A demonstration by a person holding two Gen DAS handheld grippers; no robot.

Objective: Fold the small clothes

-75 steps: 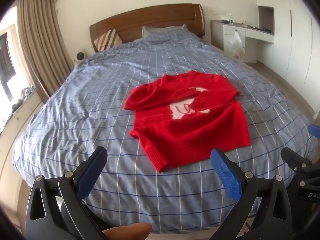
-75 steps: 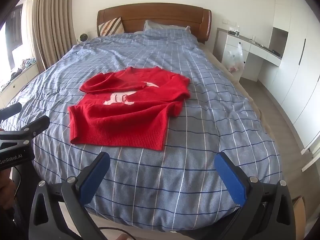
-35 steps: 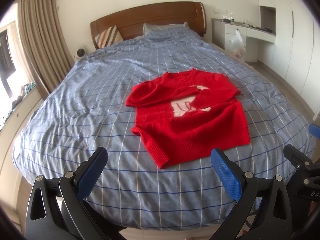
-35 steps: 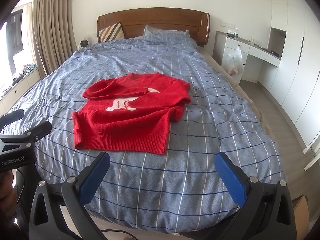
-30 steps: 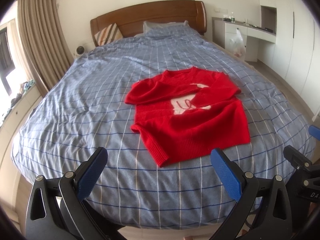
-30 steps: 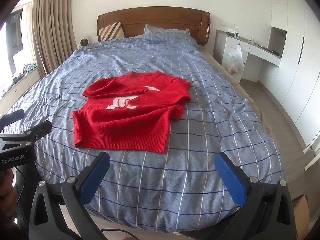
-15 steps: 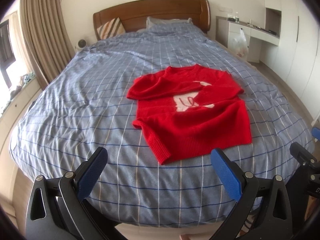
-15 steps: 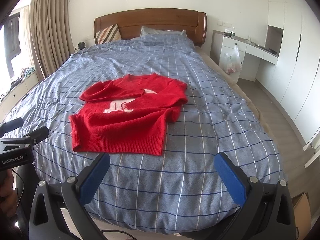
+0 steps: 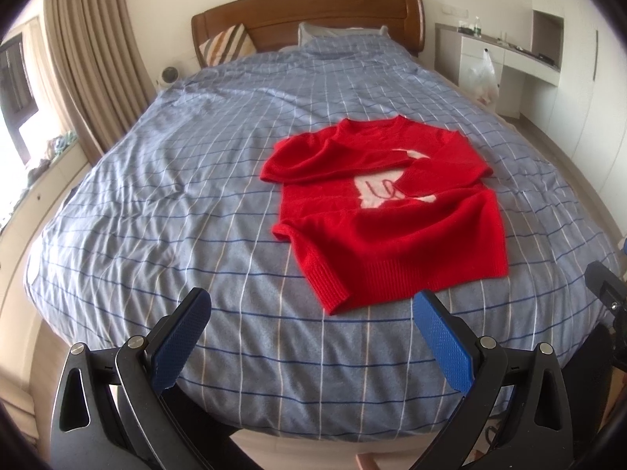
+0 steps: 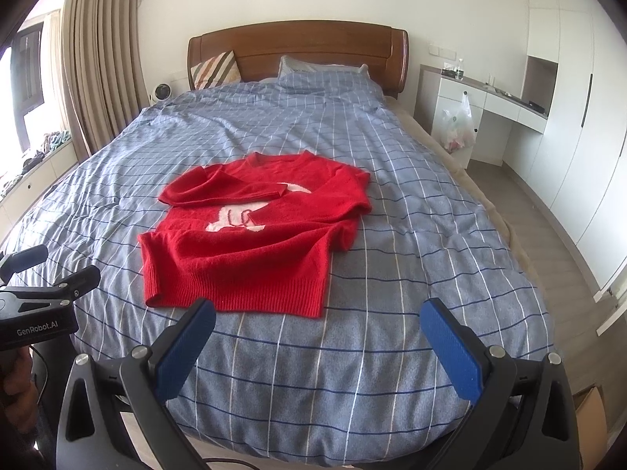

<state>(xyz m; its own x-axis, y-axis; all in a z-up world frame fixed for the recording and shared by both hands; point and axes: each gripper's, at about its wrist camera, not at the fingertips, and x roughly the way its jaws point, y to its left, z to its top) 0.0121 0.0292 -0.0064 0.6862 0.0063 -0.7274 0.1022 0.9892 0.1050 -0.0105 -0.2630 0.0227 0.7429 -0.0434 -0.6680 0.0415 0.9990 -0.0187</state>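
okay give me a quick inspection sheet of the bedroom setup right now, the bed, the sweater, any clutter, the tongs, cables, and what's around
Surface: bed with blue checked duvet, wrinkled on its left side.
Job's things: red sweater lies flat, both sleeves folded across the chest, hem nearest the cameras, body not yet folded.
Clutter: nothing seen on the duvet besides the sweater.
Grippers: left tongs open, empty, above the foot of the bed; right tongs open, empty, likewise.
Cables: a thin dark cable at the bottom edge of the right view.
Surroundings: wooden headboard, striped cushion, curtains, white desk with a plastic bag hanging by it.
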